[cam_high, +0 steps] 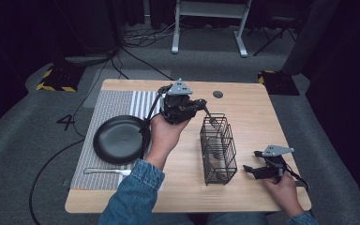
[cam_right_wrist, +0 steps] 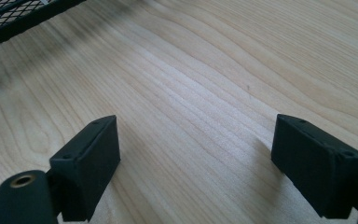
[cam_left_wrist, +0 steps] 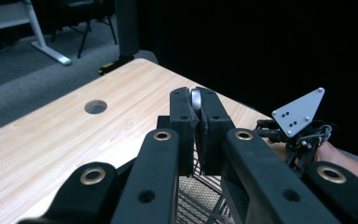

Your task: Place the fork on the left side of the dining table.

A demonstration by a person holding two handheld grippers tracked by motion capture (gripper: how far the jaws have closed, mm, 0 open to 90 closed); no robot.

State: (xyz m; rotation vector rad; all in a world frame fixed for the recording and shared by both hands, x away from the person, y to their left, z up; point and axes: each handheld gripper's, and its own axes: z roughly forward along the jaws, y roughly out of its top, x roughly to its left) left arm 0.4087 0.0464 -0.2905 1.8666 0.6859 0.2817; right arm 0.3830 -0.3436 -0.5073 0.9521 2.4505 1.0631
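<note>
A: What is the left gripper (cam_high: 198,106) doing?

B: Its jaws are pressed together on the rounded silver handle (cam_left_wrist: 196,99) of a piece of cutlery. It holds this up over the far end of the wire basket (cam_high: 206,140), with the working end pointing down towards the rim

A: So which step is this?

B: Most likely the handover between cutlery and basket. Whether the piece is going in or coming out cannot be told from how it hangs

A: And the right gripper (cam_high: 251,161)?

B: It rests low on the table (cam_high: 253,112), just beside the near end of the basket. Its jaws are spread wide with nothing but bare wood between them

A: What does the next move call for?

B: If the piece is going in, it has to be kept steep and lined up inside the narrow rim, so the tip does not catch the wire. The pinch should open only once the piece is well down. The idle gripper could steady the basket, which looks light

A: What is in the basket?

B: Something pale grey (cam_high: 214,157) lies low inside it, too blurred behind the mesh to name. The black plate (cam_high: 98,140) on the striped mat (cam_high: 117,101) holds nothing, and another silver utensil (cam_high: 104,171) lies on the mat just in front of it
</note>
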